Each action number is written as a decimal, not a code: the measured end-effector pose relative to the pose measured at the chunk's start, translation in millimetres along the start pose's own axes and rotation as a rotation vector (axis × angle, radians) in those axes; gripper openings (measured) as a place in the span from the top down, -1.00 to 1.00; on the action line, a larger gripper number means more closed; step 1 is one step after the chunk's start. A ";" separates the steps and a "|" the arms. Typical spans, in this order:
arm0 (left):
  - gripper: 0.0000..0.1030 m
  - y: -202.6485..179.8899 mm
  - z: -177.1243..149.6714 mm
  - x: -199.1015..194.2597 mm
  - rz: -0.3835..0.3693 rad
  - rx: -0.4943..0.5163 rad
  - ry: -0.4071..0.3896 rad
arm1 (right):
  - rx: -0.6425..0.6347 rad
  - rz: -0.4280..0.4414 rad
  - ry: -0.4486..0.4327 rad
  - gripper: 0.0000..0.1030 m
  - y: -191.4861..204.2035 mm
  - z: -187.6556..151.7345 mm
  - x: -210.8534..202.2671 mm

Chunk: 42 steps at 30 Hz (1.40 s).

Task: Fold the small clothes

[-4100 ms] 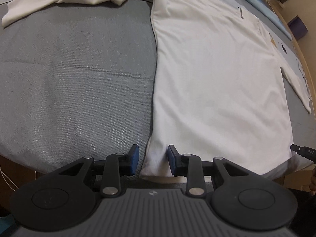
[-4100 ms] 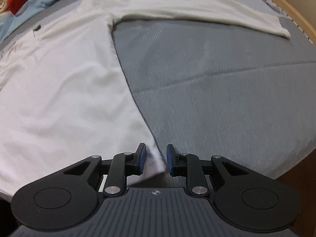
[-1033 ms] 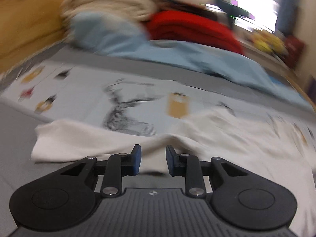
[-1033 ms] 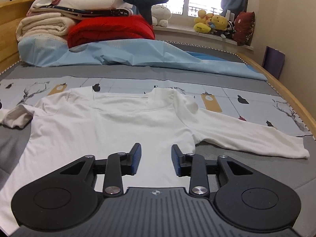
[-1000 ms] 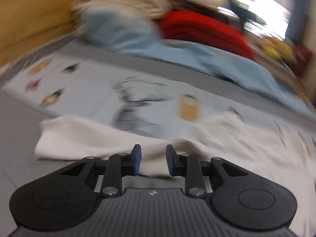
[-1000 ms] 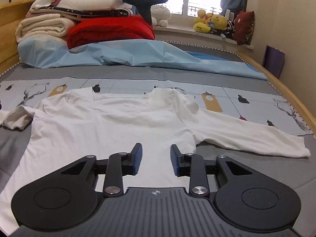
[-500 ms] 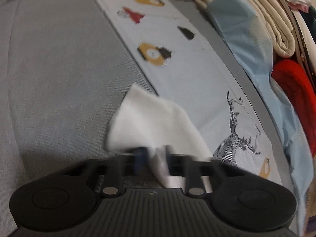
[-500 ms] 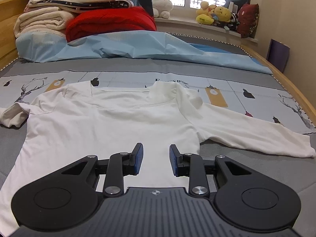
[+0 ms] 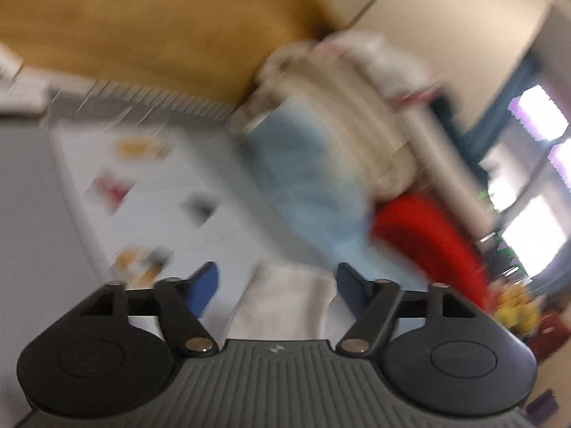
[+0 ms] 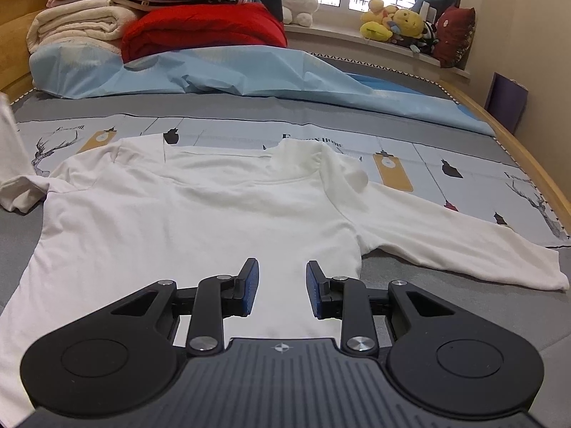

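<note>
A white long-sleeved shirt (image 10: 200, 221) lies flat on the bed, collar toward the far side. Its right sleeve (image 10: 464, 242) stretches out to the right. The left sleeve (image 10: 18, 192) is bunched at the shirt's left shoulder. My right gripper (image 10: 282, 285) hovers open over the shirt's lower body, nothing pinched between its blue pads. The left wrist view is badly blurred. My left gripper (image 9: 278, 285) has its jaws opening wide, with a strip of white sleeve cloth (image 9: 285, 303) lying loose between them, clear of both pads.
Folded blankets (image 10: 82, 25), a red quilt (image 10: 203, 28) and a light blue cover (image 10: 232, 71) are piled at the far side of the bed. Plush toys (image 10: 399, 21) sit on the windowsill. A wooden bed rail (image 10: 528, 164) runs along the right.
The left gripper had closed on the sleeve end half a second ago; now its jaws stand wide apart and the view has swung and rolled. The right gripper stays over the shirt.
</note>
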<state>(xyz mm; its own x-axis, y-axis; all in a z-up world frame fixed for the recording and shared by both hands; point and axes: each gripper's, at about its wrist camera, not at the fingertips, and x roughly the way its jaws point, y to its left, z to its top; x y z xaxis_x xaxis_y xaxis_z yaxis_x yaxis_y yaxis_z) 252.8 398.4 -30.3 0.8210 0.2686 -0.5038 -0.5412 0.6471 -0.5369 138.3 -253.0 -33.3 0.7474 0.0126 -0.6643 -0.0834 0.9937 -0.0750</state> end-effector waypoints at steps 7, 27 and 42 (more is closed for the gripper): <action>-0.09 32.1 -38.4 49.7 0.081 0.030 0.219 | -0.013 0.003 -0.005 0.41 1.9 -0.2 -0.5; 0.93 27.0 -18.0 9.4 0.189 -0.050 -0.072 | -0.023 -0.010 -0.013 0.41 0.2 0.0 -0.7; 0.33 164.8 -39.4 29.0 0.319 -0.565 0.082 | -0.019 -0.020 -0.003 0.41 -2.4 -0.6 -1.2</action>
<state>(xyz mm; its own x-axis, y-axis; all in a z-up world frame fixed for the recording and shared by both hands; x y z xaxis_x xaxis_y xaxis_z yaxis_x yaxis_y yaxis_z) 180.2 484.7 -160.1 0.6000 0.3152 -0.7353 -0.7864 0.0639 -0.6144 137.2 -255.5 -32.8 0.7509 -0.0066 -0.6603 -0.0809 0.9915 -0.1019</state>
